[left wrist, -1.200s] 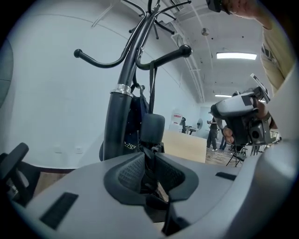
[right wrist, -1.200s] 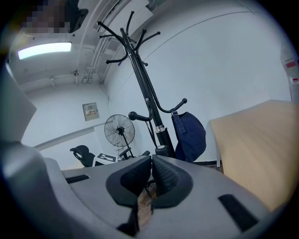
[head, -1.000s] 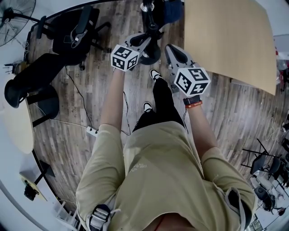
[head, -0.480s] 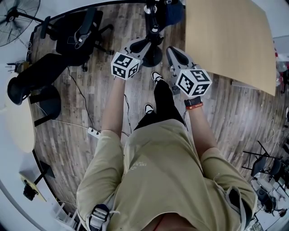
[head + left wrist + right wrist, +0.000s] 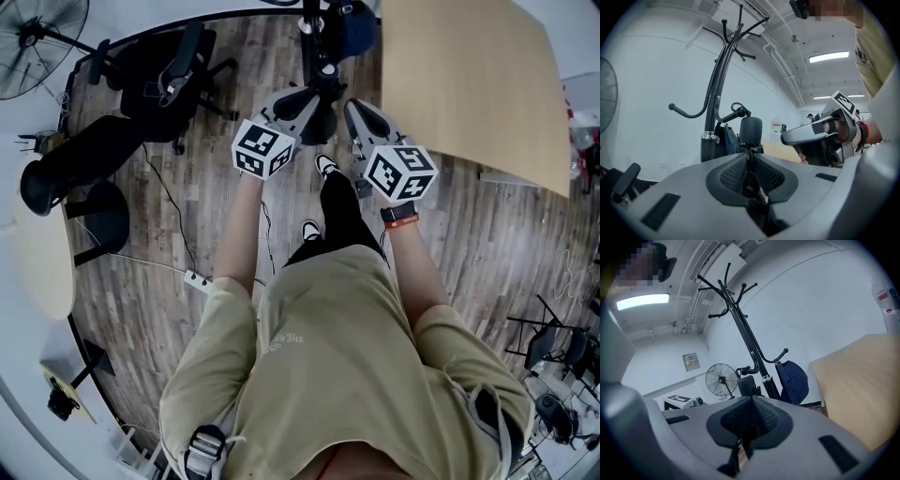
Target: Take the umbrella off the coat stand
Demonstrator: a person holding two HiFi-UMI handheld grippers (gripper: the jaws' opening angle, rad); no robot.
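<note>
Pinching the umbrella (image 5: 751,132) with the left claw (image 5: 749,161), just under the stubby black handle; jaws only now drawn tighter, dark folds wedged between the pads. Pressed together on nothing at the right claw (image 5: 751,401), held level beside the left. Just beyond both, the stand (image 5: 712,108), with the umbrella close against its pole and under a low hook (image 5: 738,110). Hung on that hook or already clear of it: not to be told. Hidden behind the pads: everything of the umbrella below the grip. From the head view, hardly any umbrella to pick out among black pole, base and claw tips. On another low hook, across the pole, a navy cap (image 5: 793,380). Off to the person's left, a fan (image 5: 721,377) and chairs (image 5: 155,66); to the right, a tan table (image 5: 469,84). Against a second ago: left claw larger and lower in the head view, more of the stand's base covered.
</note>
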